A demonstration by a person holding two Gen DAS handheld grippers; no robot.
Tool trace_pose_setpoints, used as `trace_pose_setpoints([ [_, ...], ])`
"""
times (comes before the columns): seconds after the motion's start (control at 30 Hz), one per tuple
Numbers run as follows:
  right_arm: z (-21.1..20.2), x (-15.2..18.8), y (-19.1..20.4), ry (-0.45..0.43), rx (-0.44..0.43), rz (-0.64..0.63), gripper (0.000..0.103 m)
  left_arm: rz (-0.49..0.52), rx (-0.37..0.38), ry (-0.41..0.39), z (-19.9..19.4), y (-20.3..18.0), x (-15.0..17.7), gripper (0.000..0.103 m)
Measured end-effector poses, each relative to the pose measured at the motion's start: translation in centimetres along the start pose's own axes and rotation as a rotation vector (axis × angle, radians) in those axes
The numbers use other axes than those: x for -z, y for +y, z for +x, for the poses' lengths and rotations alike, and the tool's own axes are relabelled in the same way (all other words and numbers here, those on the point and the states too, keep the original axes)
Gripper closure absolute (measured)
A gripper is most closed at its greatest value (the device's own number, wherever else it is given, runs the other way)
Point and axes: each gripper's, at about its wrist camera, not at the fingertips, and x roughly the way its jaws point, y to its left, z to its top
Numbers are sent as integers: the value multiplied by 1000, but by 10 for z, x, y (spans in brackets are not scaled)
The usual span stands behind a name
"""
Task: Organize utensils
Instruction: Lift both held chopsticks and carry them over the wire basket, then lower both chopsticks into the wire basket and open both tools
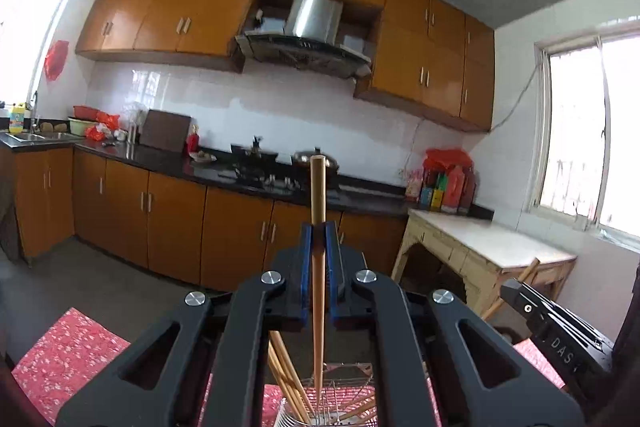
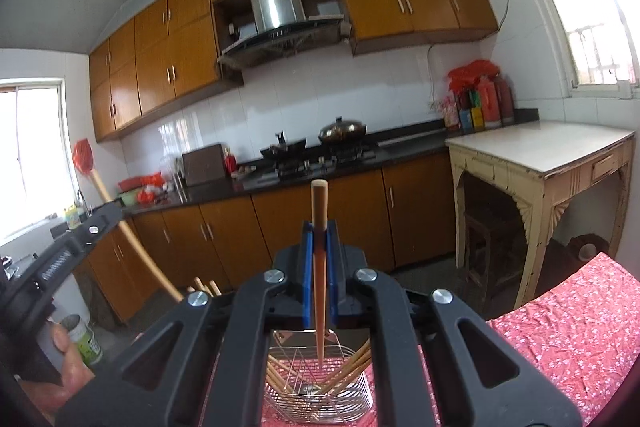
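- The left gripper (image 1: pixel 319 227) has matte black linkage arms with triangular cut-outs, joined by round silver pivot screws.
- Its fingers (image 1: pixel 306 259) are lined with blue pads.
- The right gripper (image 2: pixel 319 227) has the same build: black arms, silver screws, blue-lined fingers (image 2: pixel 307 267).
- Seen from the left wrist, the right gripper's black side carries pale lettering, "DAS".
- Part of a hand (image 2: pixel 66 367) shows at the left gripper's handle.
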Motion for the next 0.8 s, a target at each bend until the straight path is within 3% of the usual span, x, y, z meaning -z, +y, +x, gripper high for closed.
trace_pose_setpoints([
  [0.2,29,19,-6,78,-20,12,96,32,-10,75,27,-3,32,96],
  [0.43,56,37,-12,166,-24,18,94,22,-12,152,40,2,45,96],
  [0.5,57,39,-14,160,13,1,77,18,-6,162,36,7,44,95],
  [0.53,54,38,-14,150,24,-4,71,20,-12,160,35,8,42,88],
  [0.57,50,37,-15,130,40,-8,64,23,-23,154,31,10,39,72],
  [0.63,40,34,-17,98,57,-15,62,21,-38,133,24,13,34,50],
  [0.8,3,26,-21,23,84,-28,44,28,-56,110,-1,24,23,42],
])
